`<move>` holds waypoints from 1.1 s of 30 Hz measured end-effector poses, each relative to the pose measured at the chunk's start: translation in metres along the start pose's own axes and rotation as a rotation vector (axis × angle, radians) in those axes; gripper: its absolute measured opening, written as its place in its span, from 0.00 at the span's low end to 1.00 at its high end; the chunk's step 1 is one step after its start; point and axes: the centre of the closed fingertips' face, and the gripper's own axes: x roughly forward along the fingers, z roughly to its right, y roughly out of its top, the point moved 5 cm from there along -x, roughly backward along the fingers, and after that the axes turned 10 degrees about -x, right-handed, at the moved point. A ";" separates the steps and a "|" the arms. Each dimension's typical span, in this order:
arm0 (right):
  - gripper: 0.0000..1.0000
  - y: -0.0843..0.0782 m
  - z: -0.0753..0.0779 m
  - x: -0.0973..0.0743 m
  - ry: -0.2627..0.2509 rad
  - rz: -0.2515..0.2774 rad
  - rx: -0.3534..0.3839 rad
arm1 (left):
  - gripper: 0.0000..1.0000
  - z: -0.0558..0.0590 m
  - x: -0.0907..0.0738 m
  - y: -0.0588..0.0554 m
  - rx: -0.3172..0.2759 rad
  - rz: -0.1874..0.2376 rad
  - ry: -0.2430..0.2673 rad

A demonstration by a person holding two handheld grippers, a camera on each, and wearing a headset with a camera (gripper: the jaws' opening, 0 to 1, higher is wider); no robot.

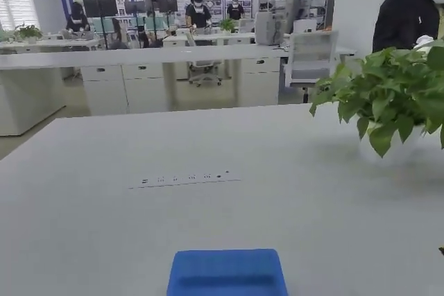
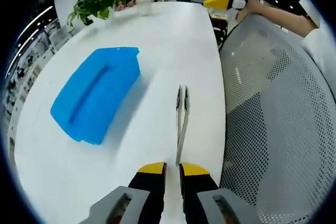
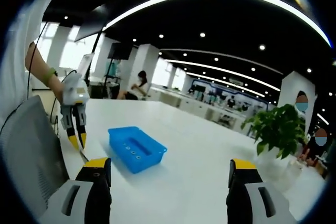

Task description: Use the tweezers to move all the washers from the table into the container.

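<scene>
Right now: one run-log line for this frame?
left hand-held gripper shut on tweezers | right hand-held gripper open, empty | blue container on table

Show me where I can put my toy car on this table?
Wide bare table lies between the blue container and the socket strip, and from the container across to the potted plant. It is tighter at the table edge by the mesh chair, where the left gripper holds the tweezers beside the container.

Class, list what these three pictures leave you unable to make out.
Head view: the blue container is cut off by the bottom edge.
Right gripper view: dark specks in the container are too small to name.
Left gripper view: the tips of the tweezers are too thin to show whether they hold anything.
</scene>
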 end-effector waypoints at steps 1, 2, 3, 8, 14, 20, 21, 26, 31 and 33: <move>0.92 0.001 0.002 -0.001 -0.012 0.009 0.006 | 0.10 0.000 -0.004 0.001 -0.028 0.030 0.022; 0.92 0.001 0.005 -0.003 -0.026 0.018 0.015 | 0.13 -0.001 -0.010 0.001 -0.065 0.072 0.052; 0.93 -0.002 0.009 -0.004 -0.034 0.021 0.027 | 0.17 -0.001 -0.015 0.002 -0.091 0.102 0.074; 0.96 -0.005 0.012 -0.004 -0.044 0.033 0.067 | 0.50 0.001 -0.052 0.008 -0.293 0.382 0.232; 0.99 -0.005 0.005 -0.001 -0.005 0.038 0.062 | 0.71 0.001 -0.100 0.015 -0.475 0.779 0.422; 0.99 -0.004 -0.002 0.001 0.038 0.042 0.056 | 0.91 -0.003 -0.125 0.022 -0.576 1.024 0.529; 0.99 -0.003 -0.003 0.001 0.040 0.043 0.054 | 0.94 -0.004 -0.127 0.021 -0.582 1.047 0.551; 0.99 0.002 -0.003 0.000 0.040 0.085 0.074 | 0.99 -0.006 -0.129 0.019 -0.584 1.092 0.584; 0.99 0.002 -0.003 0.000 0.035 0.081 0.072 | 0.99 -0.006 -0.131 0.019 -0.570 1.092 0.627; 0.99 0.004 -0.003 0.000 0.034 0.096 0.095 | 0.99 -0.008 -0.128 0.018 -0.573 1.068 0.636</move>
